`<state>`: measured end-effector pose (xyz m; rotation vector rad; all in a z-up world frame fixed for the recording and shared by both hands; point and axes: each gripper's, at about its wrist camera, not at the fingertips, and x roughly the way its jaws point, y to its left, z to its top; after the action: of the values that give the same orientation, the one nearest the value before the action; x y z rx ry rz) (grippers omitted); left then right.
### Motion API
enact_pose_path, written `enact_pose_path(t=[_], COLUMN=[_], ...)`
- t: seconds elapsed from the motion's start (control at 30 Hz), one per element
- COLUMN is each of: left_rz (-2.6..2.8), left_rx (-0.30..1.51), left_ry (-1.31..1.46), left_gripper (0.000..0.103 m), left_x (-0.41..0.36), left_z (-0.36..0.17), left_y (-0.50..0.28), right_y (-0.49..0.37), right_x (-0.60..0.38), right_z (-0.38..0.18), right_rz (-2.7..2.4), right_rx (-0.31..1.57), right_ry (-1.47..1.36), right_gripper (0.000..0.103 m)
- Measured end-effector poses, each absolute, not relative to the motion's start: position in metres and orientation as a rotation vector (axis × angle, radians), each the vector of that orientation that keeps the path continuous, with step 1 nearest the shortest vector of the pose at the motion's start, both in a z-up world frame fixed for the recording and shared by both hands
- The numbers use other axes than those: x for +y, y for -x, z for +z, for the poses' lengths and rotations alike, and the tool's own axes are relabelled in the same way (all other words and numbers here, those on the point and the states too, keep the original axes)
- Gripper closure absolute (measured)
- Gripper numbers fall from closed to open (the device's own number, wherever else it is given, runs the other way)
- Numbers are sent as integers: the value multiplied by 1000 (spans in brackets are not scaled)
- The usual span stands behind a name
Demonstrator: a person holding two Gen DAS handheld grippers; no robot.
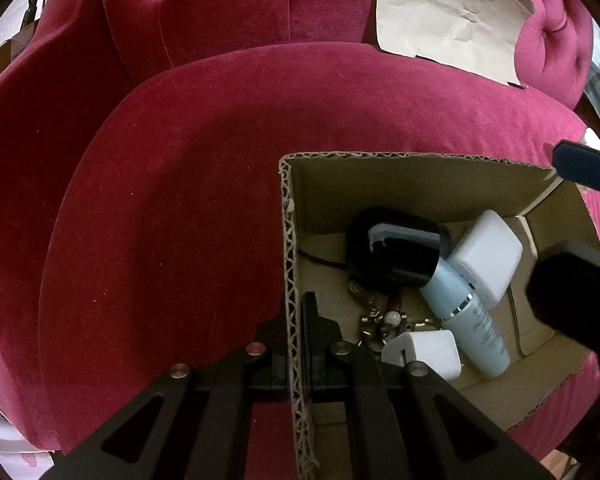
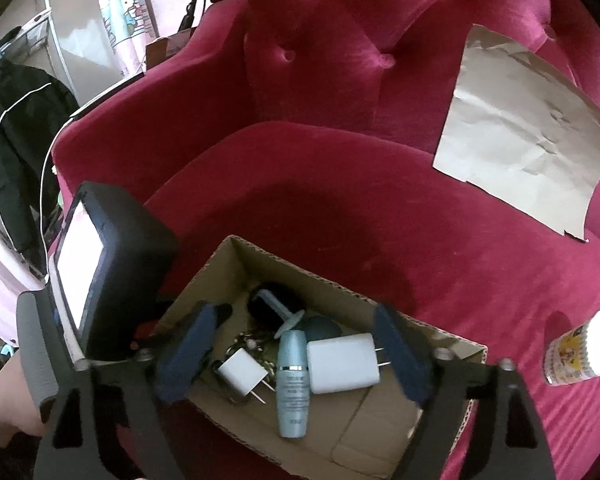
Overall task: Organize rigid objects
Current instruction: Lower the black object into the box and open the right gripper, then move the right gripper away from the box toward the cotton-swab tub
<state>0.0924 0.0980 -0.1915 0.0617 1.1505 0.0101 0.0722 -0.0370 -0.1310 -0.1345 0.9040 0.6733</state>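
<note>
An open cardboard box (image 1: 288, 240) (image 2: 236, 246) sits on a red velvet sofa seat. In it lie a pale blue bottle (image 1: 466, 316) (image 2: 293, 380), a large white charger (image 1: 488, 254) (image 2: 342, 362), a small white charger (image 1: 424, 354) (image 2: 242, 372), a black round object (image 1: 392, 252) (image 2: 274, 304) and some metal trinkets (image 1: 380, 320). My left gripper (image 1: 298, 320) is shut on the box's left wall. My right gripper (image 2: 296, 350) is open and empty above the box's contents. One of its blue fingers (image 1: 588, 170) shows in the left wrist view.
A sheet of beige paper (image 1: 452, 16) (image 2: 520, 136) leans on the sofa back at right. A small printed cup (image 2: 584, 348) lies on the seat right of the box. A black jacket (image 2: 16, 128) hangs at far left, beyond the sofa arm.
</note>
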Motion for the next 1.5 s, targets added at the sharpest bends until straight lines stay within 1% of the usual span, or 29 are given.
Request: enact_pose_path(t=[0.07, 0.17, 0.47, 0.73, 1.17, 1.5], left_rz=[10, 10, 10, 15, 14, 13], left_rx=[1150, 1150, 1150, 1150, 1151, 1152], left_ry=[-61, -61, -61, -63, -63, -61], left_gripper=[100, 100, 100, 100, 100, 100], left_x=[98, 98, 98, 98, 98, 99], left_z=[-192, -192, -192, -192, -192, -192], left_y=[-92, -92, -92, -92, -92, -92], right_y=[-74, -76, -78, -79, -96, -116], right_x=[-39, -40, -45, -61, -110, -148], right_z=[-132, -131, -129, -113, -87, -84], right_rz=[665, 655, 623, 567, 424, 305], right_rx=[907, 909, 909, 894, 859, 873], right_ry=[138, 140, 159, 164, 137, 124], right_gripper=[5, 0, 0, 0, 0, 0])
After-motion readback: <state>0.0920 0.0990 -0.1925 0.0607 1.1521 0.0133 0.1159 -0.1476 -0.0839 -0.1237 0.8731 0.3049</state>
